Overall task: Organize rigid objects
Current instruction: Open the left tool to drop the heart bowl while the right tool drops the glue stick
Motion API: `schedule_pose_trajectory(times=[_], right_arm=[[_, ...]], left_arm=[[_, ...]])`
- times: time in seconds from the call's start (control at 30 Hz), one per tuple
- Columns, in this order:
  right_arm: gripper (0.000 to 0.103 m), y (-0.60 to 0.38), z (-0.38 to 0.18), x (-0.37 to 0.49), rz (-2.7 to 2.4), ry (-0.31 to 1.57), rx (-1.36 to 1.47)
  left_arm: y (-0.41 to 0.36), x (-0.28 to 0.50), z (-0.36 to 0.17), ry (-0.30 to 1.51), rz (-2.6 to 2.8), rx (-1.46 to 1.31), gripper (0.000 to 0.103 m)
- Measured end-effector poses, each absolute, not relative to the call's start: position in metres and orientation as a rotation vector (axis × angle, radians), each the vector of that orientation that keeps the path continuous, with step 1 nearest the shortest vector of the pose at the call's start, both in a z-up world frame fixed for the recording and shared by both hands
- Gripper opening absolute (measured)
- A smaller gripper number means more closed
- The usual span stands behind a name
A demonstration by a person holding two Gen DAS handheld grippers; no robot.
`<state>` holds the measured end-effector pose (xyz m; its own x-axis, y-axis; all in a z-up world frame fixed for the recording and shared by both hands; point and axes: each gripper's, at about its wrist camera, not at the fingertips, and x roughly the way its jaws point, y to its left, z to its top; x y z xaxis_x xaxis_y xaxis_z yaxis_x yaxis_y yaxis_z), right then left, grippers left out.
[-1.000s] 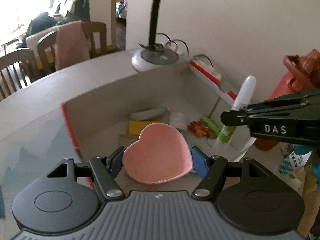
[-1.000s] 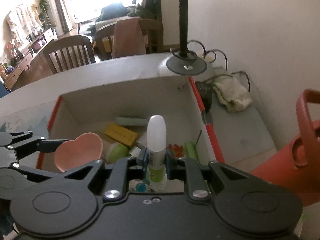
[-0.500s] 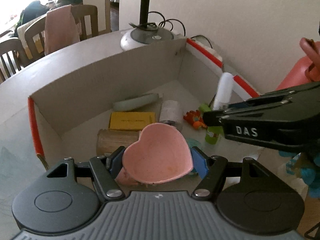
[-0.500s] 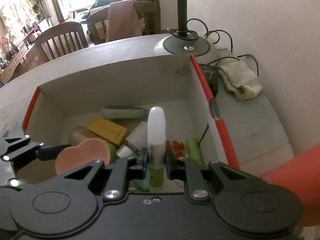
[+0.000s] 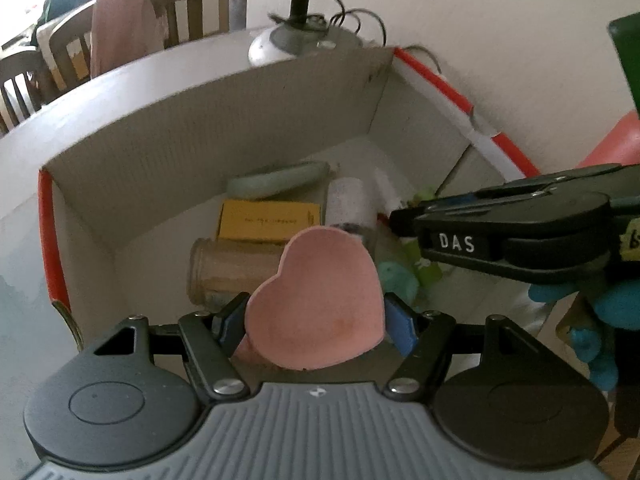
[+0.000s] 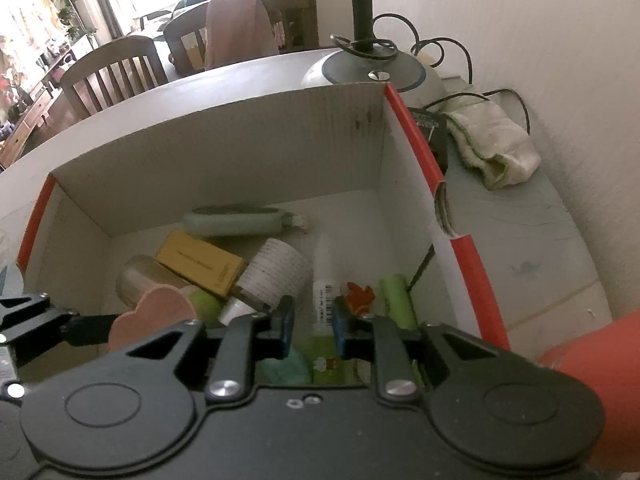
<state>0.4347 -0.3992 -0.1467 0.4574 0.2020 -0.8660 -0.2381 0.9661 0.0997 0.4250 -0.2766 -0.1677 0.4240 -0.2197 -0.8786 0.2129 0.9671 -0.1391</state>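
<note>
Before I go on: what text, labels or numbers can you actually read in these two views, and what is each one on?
"DAS": white letters on the side of the right gripper, seen in the left wrist view.
Yellow box: a line of dark print, too blurred to read.
White bottle between the right gripper's opening jaws: barcode and small print, unreadable.
Yellow sticker at the picture's right edge: handwriting, cut off.
Nothing legible on the pink heart dish.

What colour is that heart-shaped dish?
Pink; the heart-shaped dish shows best in the left wrist view.
</note>
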Motion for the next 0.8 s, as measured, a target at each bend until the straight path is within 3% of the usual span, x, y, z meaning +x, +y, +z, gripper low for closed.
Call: schedule_pose_trajectory(times=[0.4, 0.8], right_arm=[[0.032, -0.403, -0.133, 0.416, 0.306, 1.029, -0.022], [0.036, -0.412, -0.108, 0.39, 0.362, 0.983, 0.043]], left_arm=[[-0.272, 0.428, -0.168, 1.146, -0.262, -0.036, 0.073], [-0.259, 0.399, -0.136, 1.045, -0.246, -0.071, 0.075]])
